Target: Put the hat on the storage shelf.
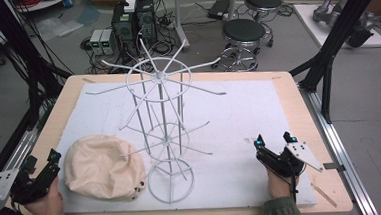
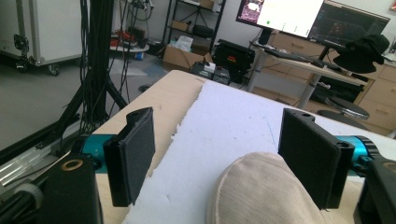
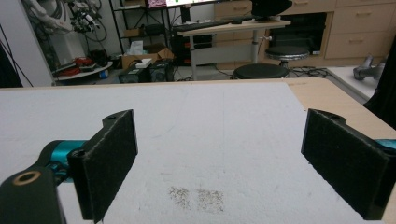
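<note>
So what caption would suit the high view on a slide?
Beige cloth hat beside a white wire rack on a table, open left gripper and right gripper waiting either side.

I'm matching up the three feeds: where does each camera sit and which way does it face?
High view: above the person's side, looking forward and down at the table, wire rack and beige hat; both hands show.
Left gripper view: on the left claw, looking across the white mat; open jaws, hat edge.
Right gripper view: on the right claw, over bare mat; open jaws.
Shared: the mat.
</note>
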`<state>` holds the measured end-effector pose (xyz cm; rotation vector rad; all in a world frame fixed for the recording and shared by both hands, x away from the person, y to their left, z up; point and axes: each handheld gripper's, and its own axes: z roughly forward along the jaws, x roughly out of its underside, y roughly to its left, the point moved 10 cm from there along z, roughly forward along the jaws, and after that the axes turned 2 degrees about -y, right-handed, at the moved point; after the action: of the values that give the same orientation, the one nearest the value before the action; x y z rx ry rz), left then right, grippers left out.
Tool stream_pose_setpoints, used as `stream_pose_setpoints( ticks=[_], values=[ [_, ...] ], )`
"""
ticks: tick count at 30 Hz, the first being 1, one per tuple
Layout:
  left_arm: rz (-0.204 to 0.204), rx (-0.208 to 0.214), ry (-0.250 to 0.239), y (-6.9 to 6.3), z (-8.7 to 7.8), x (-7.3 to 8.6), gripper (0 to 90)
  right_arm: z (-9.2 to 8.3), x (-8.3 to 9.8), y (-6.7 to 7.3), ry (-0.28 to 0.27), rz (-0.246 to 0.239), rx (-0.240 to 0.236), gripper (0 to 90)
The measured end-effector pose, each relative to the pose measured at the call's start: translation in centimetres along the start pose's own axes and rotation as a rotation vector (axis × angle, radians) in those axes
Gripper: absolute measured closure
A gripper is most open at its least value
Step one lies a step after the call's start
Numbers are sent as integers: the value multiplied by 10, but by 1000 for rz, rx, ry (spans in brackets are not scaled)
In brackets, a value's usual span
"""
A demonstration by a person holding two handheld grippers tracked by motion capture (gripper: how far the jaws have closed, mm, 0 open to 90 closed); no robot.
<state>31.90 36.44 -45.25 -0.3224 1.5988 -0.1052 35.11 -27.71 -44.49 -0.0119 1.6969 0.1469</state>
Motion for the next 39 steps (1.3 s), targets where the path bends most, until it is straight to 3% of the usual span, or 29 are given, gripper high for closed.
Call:
stream_pose_setpoints(
  ticks=[17,39],
  values=[
    [-8,6,10,0,1,0,275,2,2,-1,10,-2,4,97],
    [6,48,91,-15,4,7,268,3,4,0,22,-1,-3,97]
  ],
)
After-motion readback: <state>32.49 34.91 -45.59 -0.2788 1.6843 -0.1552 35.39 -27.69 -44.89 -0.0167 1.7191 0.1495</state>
